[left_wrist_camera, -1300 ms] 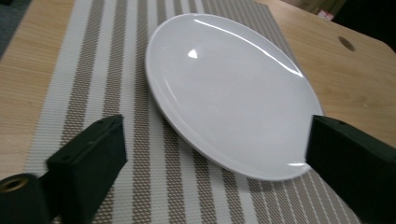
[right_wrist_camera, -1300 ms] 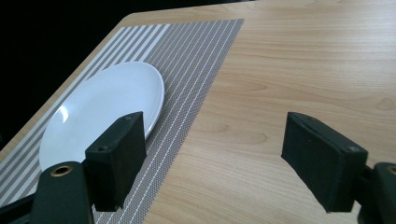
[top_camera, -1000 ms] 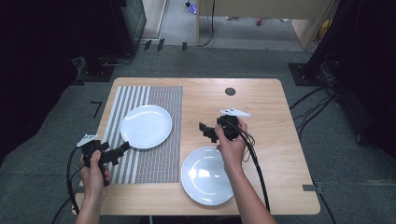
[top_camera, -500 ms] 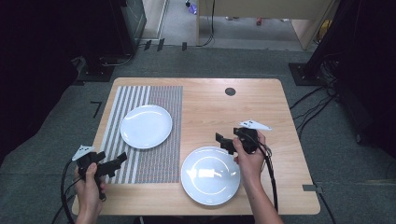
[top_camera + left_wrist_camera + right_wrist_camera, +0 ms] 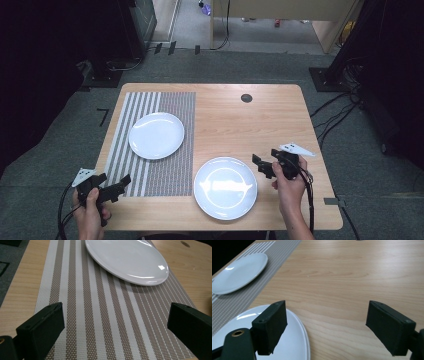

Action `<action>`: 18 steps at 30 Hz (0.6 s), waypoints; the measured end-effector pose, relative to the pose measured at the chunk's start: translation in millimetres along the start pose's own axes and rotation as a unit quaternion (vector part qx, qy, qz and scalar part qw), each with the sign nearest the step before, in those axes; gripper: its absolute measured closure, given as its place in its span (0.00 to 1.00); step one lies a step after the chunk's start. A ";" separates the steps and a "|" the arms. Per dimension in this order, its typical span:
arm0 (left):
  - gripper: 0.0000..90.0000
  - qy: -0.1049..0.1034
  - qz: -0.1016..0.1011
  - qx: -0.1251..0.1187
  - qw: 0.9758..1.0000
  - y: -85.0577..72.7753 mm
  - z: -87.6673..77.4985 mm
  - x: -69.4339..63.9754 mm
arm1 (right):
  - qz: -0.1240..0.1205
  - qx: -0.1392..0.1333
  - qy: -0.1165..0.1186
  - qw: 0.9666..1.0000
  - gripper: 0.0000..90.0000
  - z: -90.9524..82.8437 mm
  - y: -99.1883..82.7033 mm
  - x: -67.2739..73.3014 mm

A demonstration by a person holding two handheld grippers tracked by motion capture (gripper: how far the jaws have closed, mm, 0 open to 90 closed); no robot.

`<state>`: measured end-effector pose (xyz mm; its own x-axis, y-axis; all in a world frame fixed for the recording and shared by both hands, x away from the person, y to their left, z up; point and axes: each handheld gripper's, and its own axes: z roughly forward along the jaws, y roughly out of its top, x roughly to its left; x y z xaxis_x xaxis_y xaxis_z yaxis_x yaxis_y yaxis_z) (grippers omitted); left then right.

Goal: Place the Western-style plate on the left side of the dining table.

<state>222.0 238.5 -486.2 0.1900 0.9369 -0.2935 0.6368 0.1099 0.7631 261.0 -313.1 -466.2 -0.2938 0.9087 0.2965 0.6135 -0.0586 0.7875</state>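
Observation:
Two white plates are on the wooden table [image 5: 235, 120]. One plate [image 5: 156, 135] [image 5: 127, 260] [image 5: 238, 272] rests on the striped placemat [image 5: 155, 145] [image 5: 100, 315]. The other plate [image 5: 225, 187] [image 5: 292, 340] lies on bare wood near the front edge. My left gripper [image 5: 117, 186] [image 5: 112, 327] is open at the placemat's near left corner, with nothing between its jaws. My right gripper [image 5: 261, 165] [image 5: 324, 327] is open just right of the near plate, its left jaw over the plate's rim, holding nothing.
A dark round grommet [image 5: 246, 98] sits near the table's far edge. Bare wood stretches across the right half of the table. Cables [image 5: 340, 115] trail over the grey floor to the right, and dark equipment stands around the table.
Both grippers have drawn back toward the near edge. The left moved off the mat plate to the front left corner; the right moved from the table's middle to beside the near plate.

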 end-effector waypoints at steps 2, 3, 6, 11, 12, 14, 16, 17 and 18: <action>0.01 0.003 0.002 0.002 1.000 -3.1 -0.3 1.6 | 0.003 0.001 -0.006 1.000 0.19 -4.5 -4.8 -7.7; 0.01 0.003 0.003 0.004 1.000 -4.6 -0.4 2.5 | 0.005 0.001 -0.008 1.000 0.18 -6.8 -7.2 -11.6; 0.01 0.010 0.008 0.009 1.000 -8.7 0.4 5.2 | 0.010 0.000 -0.018 1.000 0.19 -13.8 -14.2 -23.2; 0.01 0.023 0.013 0.014 1.000 -14.8 2.9 8.7 | 0.019 0.002 -0.034 0.999 0.18 -23.0 -27.3 -42.4; 0.01 0.025 0.015 0.015 0.999 -15.8 3.3 9.2 | 0.021 0.003 -0.036 0.999 0.18 -24.6 -29.7 -46.0; 0.01 0.029 0.019 0.017 0.999 -17.1 3.9 10.1 | 0.025 0.006 -0.042 0.999 0.18 -28.2 -33.9 -52.4; 0.01 0.029 0.020 0.018 0.999 -18.1 4.2 11.3 | 0.025 0.006 -0.047 0.999 0.18 -32.0 -37.6 -58.6; 0.01 0.030 0.020 0.018 0.999 -18.6 4.5 11.9 | 0.024 0.008 -0.050 0.998 0.18 -34.1 -39.3 -61.4; 0.01 0.033 0.022 0.018 0.999 -19.3 5.1 12.5 | 0.022 0.008 -0.056 0.998 0.18 -36.3 -41.1 -64.1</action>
<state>215.8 246.4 -507.5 0.1702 0.9604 -0.2205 0.6555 0.0567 0.7531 227.9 -383.9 -498.0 -0.1842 0.9459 0.2672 0.6357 -0.0927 0.7663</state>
